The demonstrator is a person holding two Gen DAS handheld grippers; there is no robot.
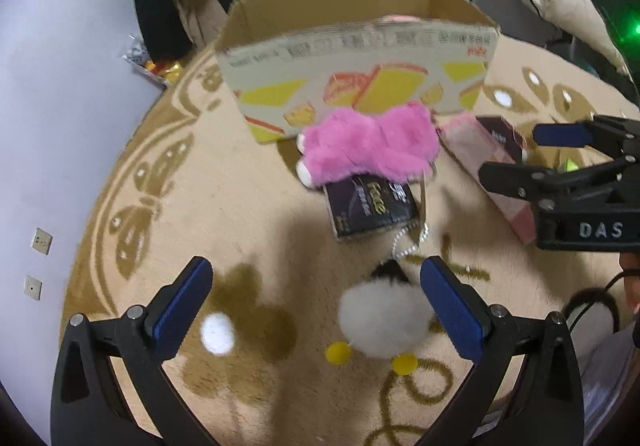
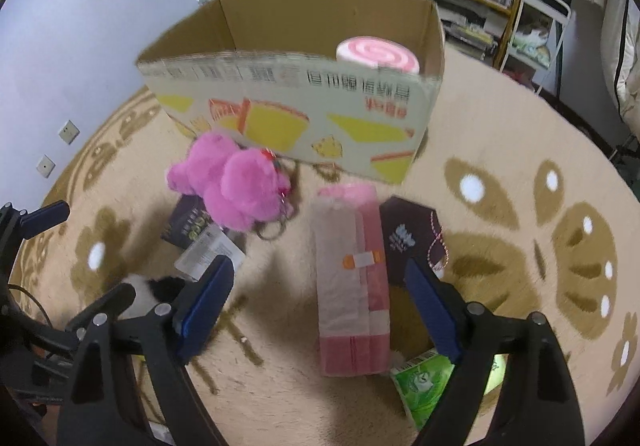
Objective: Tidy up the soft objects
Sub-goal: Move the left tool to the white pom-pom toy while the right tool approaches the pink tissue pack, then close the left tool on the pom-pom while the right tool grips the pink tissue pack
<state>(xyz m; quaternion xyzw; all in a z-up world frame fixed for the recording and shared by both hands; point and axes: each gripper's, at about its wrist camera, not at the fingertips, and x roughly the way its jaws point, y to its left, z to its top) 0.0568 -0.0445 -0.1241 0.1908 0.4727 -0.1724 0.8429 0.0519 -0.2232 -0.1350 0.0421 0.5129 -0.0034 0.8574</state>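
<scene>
- Beige carpet (image 1: 248,214) with a brown flower pattern is your work surface, with a pale wall to the left and cluttered shelves behind.
- Your left gripper (image 1: 316,302) hangs low over the carpet with its jaws wide apart; the white pom-pom plush (image 1: 382,320), with yellow feet and a bead chain, lies just inside the right-hand pad.
- To take it well, I judge you should shift a little to the right so the fluff sits centred between the pads, then close on the body, not on the chain or the feet.
- Further out, the pink plush toy (image 1: 370,146) lies on a dark box (image 1: 368,208), right against the front wall of the cardboard box (image 2: 280,102).
- That cardboard box stands open at the top and, in the right wrist view, holds a pink-and-white swirl cushion (image 2: 378,54) at its right end; the rest of its floor is hidden from you.
- Your right gripper (image 2: 320,302) is open too, holding nothing, over a long pink package (image 2: 352,286), beside a second dark box (image 2: 408,238) and a green packet (image 2: 424,382).
</scene>
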